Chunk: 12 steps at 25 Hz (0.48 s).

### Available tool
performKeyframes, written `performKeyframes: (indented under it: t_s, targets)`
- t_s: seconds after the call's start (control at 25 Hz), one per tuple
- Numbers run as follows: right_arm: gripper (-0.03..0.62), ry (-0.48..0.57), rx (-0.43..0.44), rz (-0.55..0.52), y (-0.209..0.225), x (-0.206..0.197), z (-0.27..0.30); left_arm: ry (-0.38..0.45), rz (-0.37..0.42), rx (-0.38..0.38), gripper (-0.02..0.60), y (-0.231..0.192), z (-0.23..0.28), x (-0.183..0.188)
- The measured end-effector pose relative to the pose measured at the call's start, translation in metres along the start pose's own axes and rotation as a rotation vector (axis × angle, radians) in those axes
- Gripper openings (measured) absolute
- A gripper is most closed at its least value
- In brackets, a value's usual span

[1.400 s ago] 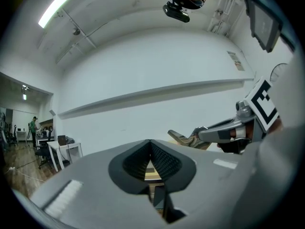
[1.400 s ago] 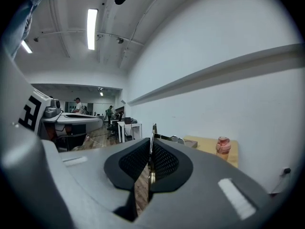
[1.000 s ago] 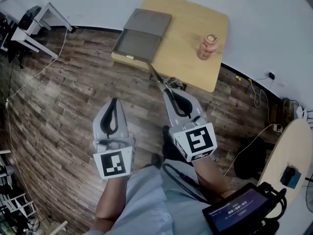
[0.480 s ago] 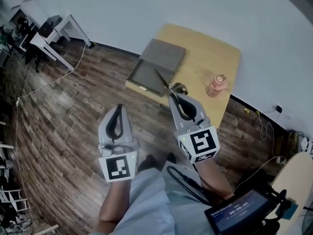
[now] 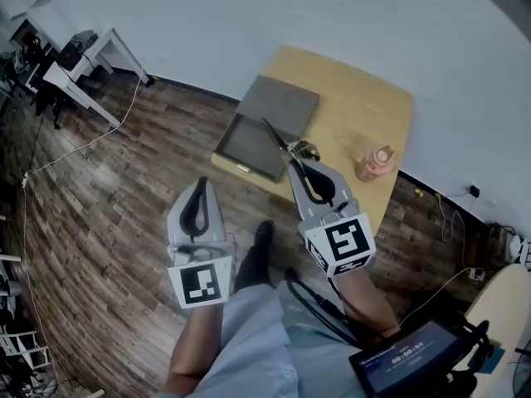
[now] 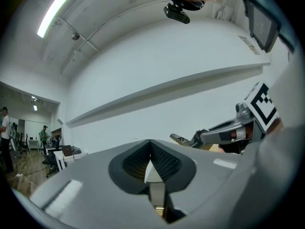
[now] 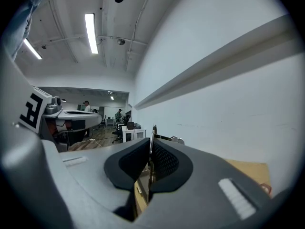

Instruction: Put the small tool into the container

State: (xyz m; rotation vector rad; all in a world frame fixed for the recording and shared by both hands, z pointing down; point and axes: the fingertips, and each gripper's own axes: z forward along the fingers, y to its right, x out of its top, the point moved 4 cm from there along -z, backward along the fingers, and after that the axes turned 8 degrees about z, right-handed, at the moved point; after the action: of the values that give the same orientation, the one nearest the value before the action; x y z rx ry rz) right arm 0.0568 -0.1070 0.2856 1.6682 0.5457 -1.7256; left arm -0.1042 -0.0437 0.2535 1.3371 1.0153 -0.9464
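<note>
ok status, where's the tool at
Right gripper shut on small tool, tip pointing at open container. Left gripper shut, empty. Pink cup off to the side.

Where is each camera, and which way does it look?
Head view: on the person's head, looking steeply down at the left claw, right claw, container and table; forearms show.
Left gripper view: on the left claw, facing a white wall along its shut jaws; right claw at right.
Right gripper view: on the right claw, facing along jaws shut on the small tool; left claw at left.
Shared: each gripper view sees the other claw.
</note>
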Motion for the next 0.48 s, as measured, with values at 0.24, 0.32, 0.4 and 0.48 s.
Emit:
performKeyframes:
  t_s: [0.24, 0.32, 0.4, 0.48]
  targets:
    - [0.011, -0.034, -0.033, 0.000, 0.019, 0.001, 0.049, 0.008, -0.018, -0.049, 0.009, -0.021, 0.063, -0.011]
    - [0.010, -0.041, -0.046, 0.002, 0.026, 0.003, 0.067, 0.010, -0.023, -0.066, 0.008, -0.030, 0.084, -0.013]
    - [0.011, -0.052, -0.056, 0.008, 0.033, 0.003, 0.083, 0.005, -0.030, -0.077, 0.008, -0.038, 0.102, -0.018]
    - [0.010, -0.065, -0.065, 0.016, 0.039, 0.001, 0.097, -0.003, -0.035, -0.084, 0.009, -0.046, 0.116, -0.024]
